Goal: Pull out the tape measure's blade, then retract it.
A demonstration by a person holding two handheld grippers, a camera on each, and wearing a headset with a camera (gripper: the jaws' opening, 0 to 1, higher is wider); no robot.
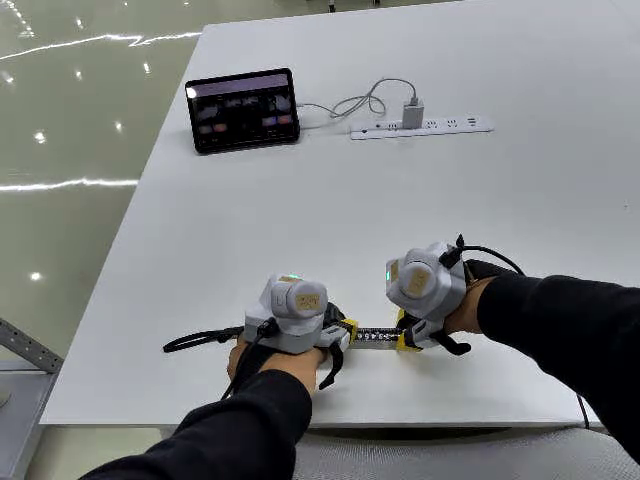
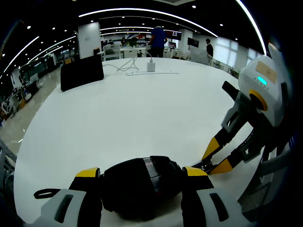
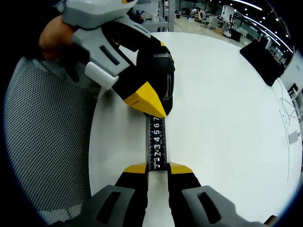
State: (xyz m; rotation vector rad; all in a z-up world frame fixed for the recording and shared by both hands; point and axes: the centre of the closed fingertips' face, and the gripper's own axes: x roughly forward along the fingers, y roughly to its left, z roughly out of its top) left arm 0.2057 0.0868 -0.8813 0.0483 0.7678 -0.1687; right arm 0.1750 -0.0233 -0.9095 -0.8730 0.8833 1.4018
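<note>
- Two dark sleeves [image 1: 230,425] reach in from the bottom of the head view, each working a gripper at the near edge of a white table [image 1: 400,200].
- The left gripper [image 2: 141,172] has its jaws clamped on either side of the black tape measure [image 2: 142,189], which sits on the tabletop close to that edge. In the head view I read it as the left one of the pair.
- The right gripper [image 3: 157,169] has its jaws closed on the free end of the blade [image 3: 156,139], with the yellow tips pinching it from both sides.
- Only a short run of blade is out, and its printed numbers climb from one to seven between the right jaws and the tape measure's mouth.
- The blade's long axis lies straight ahead of the right jaws and points back at the tape measure. In the head view it runs left to right along the table's near edge and bridges the two grippers, which sit near each other.
- My judgement is that the pull has barely begun. The right gripper has the blade, so it should draw away from the left along that same line while the left holds the tape measure firm.
- A tablet [image 1: 243,108] and a power strip [image 1: 430,126] lie well apart, at the far side of the table.
</note>
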